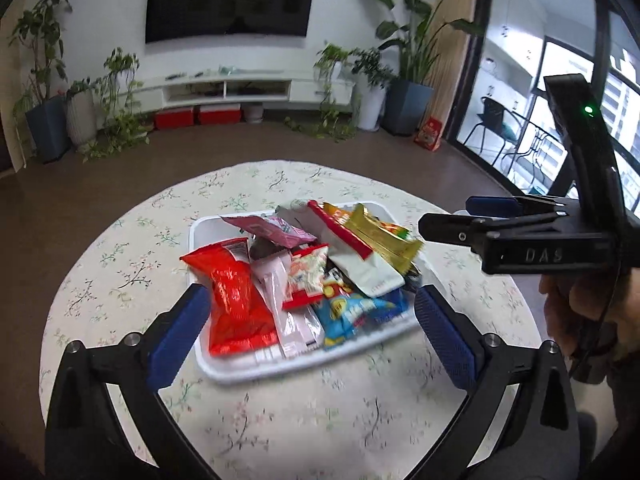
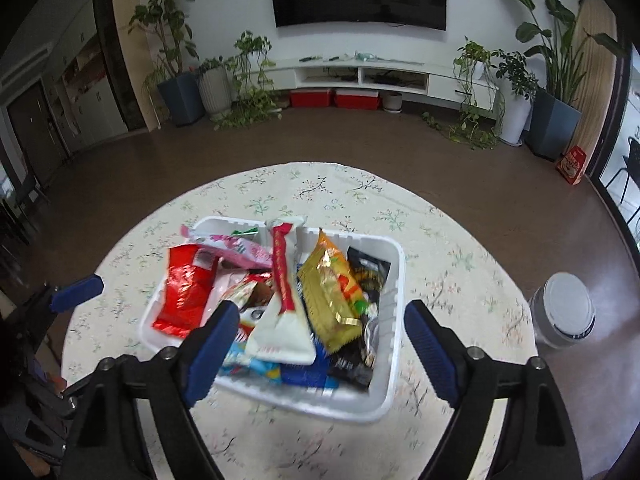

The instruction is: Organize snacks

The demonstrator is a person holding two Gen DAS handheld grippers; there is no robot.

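Blue-padded left gripper (image 1: 312, 316) sits closest, jaws spread wide, nothing between the pads, hanging over the near end of a white tray (image 1: 304, 368). Right gripper (image 2: 320, 344) is also released, wide apart, nothing pinched, above the tray's near rim (image 2: 320, 404); in the left view it pokes in from the right edge, held by a hand (image 1: 580, 312). Tray sits around the middle of a round table with a floral cloth (image 1: 120, 272), bare cloth showing on all sides out to the table edge, so open room all round. Snacks fill the tray in a loose heap: red bag (image 1: 232, 300) on the left, long axis running near-to-far; white packet with a red stripe (image 2: 284, 304) lying lengthwise the same way, wide end toward the camera; gold packet (image 2: 332, 300) beside it, slightly angled; blue packet (image 1: 352, 312) at the near rim. Brown floor surrounds the table; white bucket (image 2: 568, 312) stands on the floor to the right, well apart.
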